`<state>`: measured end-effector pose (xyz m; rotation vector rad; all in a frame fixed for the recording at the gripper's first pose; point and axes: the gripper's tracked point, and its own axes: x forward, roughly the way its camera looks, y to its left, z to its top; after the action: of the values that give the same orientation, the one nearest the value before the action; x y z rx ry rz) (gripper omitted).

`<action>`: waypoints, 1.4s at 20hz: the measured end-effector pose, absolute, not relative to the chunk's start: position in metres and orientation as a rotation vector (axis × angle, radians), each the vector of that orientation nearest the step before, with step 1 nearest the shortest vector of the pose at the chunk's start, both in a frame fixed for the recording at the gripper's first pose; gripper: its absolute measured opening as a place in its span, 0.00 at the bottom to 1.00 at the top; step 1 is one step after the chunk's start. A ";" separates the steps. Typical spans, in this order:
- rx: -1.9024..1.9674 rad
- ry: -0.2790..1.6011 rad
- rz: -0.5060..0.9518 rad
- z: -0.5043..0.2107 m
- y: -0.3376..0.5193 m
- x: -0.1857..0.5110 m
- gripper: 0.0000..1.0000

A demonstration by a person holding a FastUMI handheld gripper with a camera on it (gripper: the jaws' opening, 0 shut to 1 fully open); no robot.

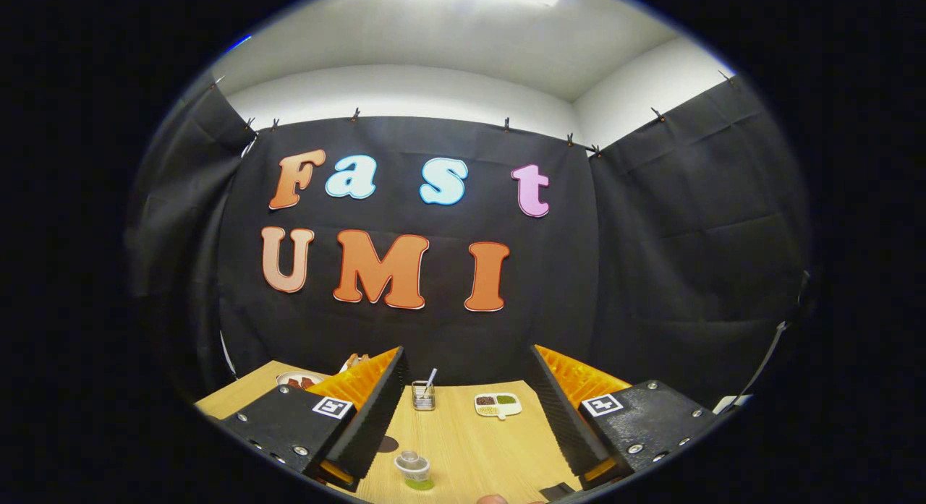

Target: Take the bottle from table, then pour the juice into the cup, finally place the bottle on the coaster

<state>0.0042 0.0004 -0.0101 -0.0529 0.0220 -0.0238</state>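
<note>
A pale wooden worktop [470, 446] stands against black cloth walls. The gripper [466, 410] hangs above it, fingers spread wide and holding nothing. Between them, close in, stands the small bottle [412, 469] with green juice. Beyond sit a wire holder [423, 395] and a divided dish [498, 405].

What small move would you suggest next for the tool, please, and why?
Probably lower the tool and ease it forward. Its fingers stand wide open with nothing between them, pointing mostly at the booth wall, while the bottle stands upright low on the table between them, not yet gripped.
</note>
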 end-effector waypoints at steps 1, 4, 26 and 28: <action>-0.063 0.026 -0.020 -0.013 0.002 0.004 0.99; -0.074 0.043 -0.001 -0.019 0.011 0.007 0.99; 0.015 0.307 0.109 -0.181 0.064 0.028 1.00; 0.002 0.349 0.111 -0.204 0.067 0.028 1.00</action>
<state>0.0277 0.0665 -0.2044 0.0021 0.3487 0.1109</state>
